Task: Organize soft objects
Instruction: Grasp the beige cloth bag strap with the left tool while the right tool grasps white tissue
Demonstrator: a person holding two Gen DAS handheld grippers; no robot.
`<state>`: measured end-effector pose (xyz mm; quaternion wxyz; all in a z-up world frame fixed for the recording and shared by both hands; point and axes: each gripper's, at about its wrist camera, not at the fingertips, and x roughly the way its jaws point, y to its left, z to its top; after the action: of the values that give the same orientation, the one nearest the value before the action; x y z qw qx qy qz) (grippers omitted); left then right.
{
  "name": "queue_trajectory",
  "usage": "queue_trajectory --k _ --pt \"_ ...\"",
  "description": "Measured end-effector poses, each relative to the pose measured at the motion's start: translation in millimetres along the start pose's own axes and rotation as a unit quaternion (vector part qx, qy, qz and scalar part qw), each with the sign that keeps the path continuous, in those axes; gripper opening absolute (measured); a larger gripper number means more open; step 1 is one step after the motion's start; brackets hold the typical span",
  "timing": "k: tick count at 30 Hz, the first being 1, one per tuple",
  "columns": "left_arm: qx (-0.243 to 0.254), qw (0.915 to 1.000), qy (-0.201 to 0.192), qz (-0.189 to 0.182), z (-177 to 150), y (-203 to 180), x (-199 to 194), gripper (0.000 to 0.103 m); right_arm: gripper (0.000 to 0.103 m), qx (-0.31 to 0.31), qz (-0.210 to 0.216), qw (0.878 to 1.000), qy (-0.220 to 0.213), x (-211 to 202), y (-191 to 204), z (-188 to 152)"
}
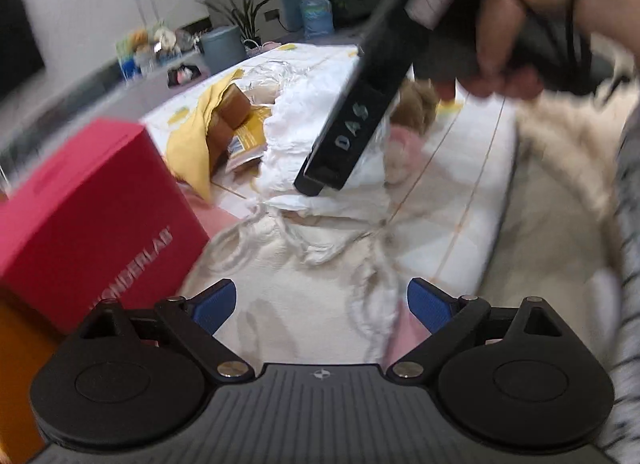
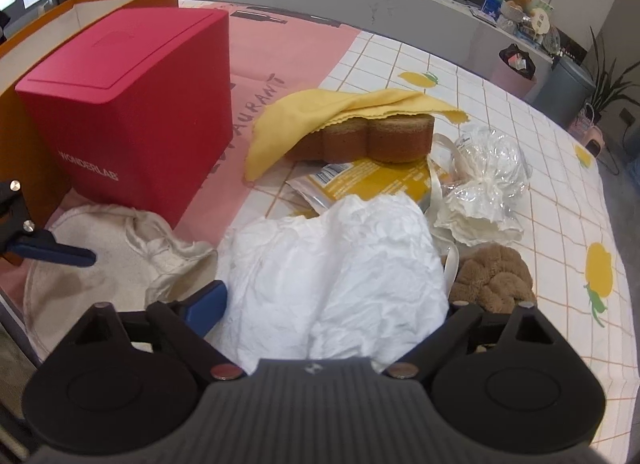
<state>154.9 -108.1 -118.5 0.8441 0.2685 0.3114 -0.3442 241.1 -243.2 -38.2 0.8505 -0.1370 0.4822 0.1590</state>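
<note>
Right wrist view: right gripper [image 2: 332, 304] sits w/ jaws spread wide around the crumpled white bundle [image 2: 336, 264], near centre of the table; only the left blue pad [image 2: 208, 304] shows, just beside the bundle, no squeeze visible yet. Looks light, soft, prob slippery, so pinch a thick fold mid-bundle, not a loose edge. Left gripper [image 1: 320, 304] hangs released, nothing betw its pads, over the cream cloth [image 1: 288, 272] at near left by the red box [image 2: 132, 112].
</note>
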Motion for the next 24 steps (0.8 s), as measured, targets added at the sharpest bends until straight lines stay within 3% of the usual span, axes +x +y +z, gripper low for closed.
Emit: queue_trajectory --k 9,14,19,24 --pt "0.011 0.9996 0.008 -0.024 13 11 12 0.103 0.086 0.003 0.011 1.000 -0.003 -2 -3 -1" --pt "0.058 0.9982 0.010 0.008 18 12 11 0.103 0.085 0.006 0.017 1.000 0.001 1 -6 -1" --pt "0.069 0.9962 0.050 -0.018 21 14 29 0.103 0.085 -0.010 0.008 1.000 0.010 6 -2 -2" --pt "0.075 0.9960 0.039 -0.029 20 15 32 0.103 0.085 -0.014 0.007 1.000 0.011 5 -2 -3"
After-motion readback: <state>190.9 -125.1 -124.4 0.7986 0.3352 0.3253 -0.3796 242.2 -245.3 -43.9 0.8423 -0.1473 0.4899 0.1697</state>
